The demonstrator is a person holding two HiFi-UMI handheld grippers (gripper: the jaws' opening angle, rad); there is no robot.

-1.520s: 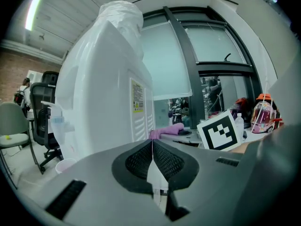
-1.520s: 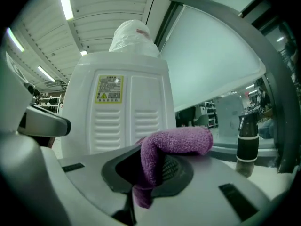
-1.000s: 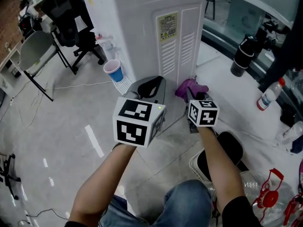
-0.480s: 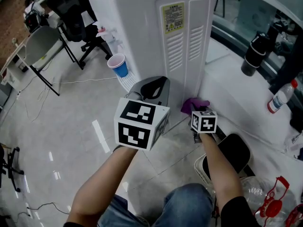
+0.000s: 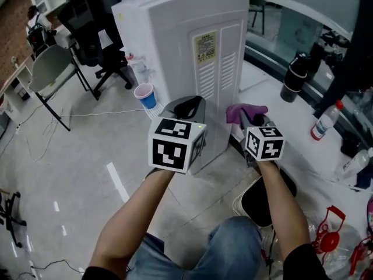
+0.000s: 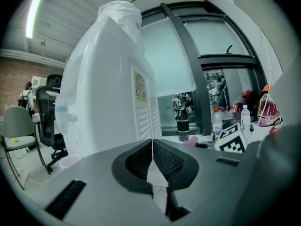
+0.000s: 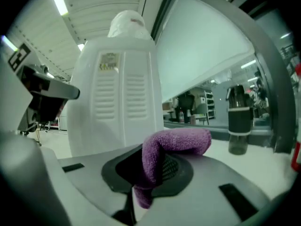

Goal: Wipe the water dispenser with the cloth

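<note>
The white water dispenser [image 5: 192, 51] stands on the floor with its vented back panel and yellow label facing me; it also fills the left gripper view [image 6: 101, 93] and the right gripper view [image 7: 117, 102]. My right gripper [image 5: 252, 120] is shut on a purple cloth [image 5: 245, 112], whose folded end [image 7: 176, 145] sticks out past the jaws, just right of the dispenser's lower back and a little short of it. My left gripper [image 5: 187, 107] is shut with nothing in it [image 6: 152, 159], held in front of the back panel.
A cup [image 5: 145, 95] sits at the dispenser's tap side on the left. A black bottle [image 5: 292, 74] and a clear bottle [image 5: 323, 121] stand on the white ledge [image 5: 274, 104] at the right. Office chairs [image 5: 93, 28] are behind; a bin [image 5: 262, 200] is below my right arm.
The right gripper with the cloth dropped low along the dispenser's back panel, then rose again to mid height. The left gripper has stayed about where it was.
</note>
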